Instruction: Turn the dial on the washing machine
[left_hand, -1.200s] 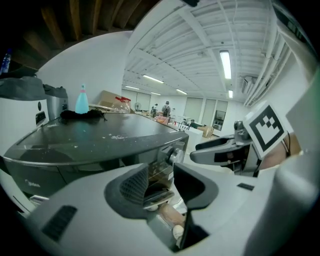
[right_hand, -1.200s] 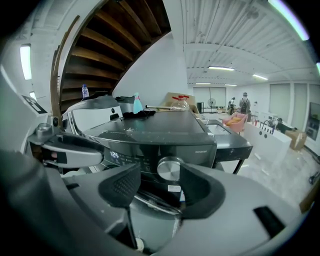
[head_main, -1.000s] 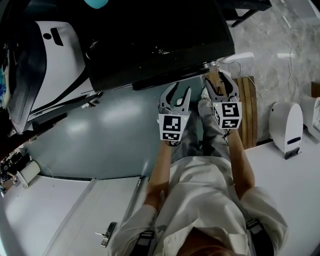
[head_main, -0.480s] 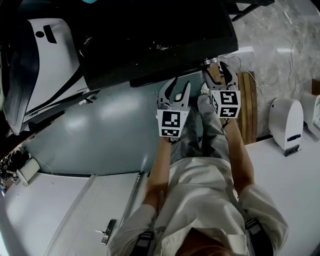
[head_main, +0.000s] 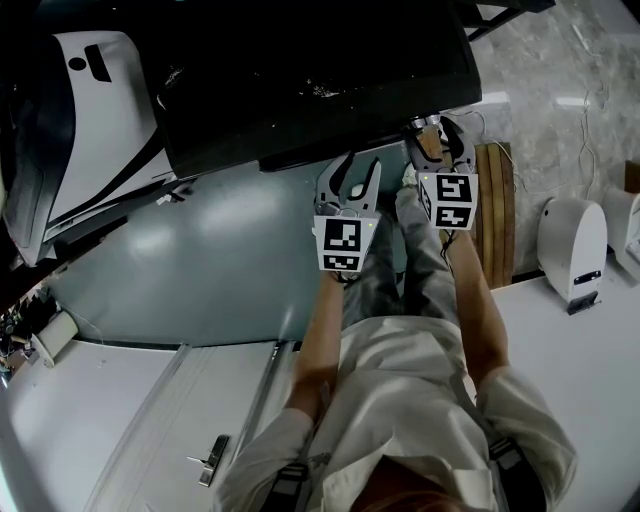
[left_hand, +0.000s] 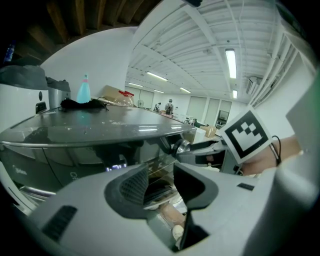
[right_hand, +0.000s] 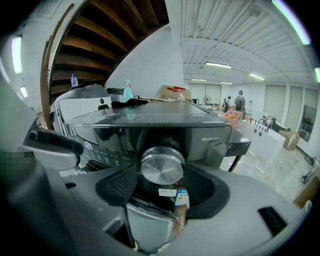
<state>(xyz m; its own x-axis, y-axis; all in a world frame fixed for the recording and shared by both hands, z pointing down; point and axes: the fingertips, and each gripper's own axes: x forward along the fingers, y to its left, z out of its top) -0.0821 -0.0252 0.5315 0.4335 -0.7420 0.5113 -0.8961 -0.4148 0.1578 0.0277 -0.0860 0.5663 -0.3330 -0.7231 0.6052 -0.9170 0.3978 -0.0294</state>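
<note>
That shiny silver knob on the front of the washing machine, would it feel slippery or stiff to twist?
The dial looks like smooth brushed metal, so it is probably a bit slippery to grip. It sits fixed in the front of the washing machine, so it should only rotate, likely with some resistance, not roll or come away.

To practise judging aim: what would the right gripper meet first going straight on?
Probably the round silver metal dial on the dark washing machine; the right gripper has it between jaws that have just been opening.
</note>
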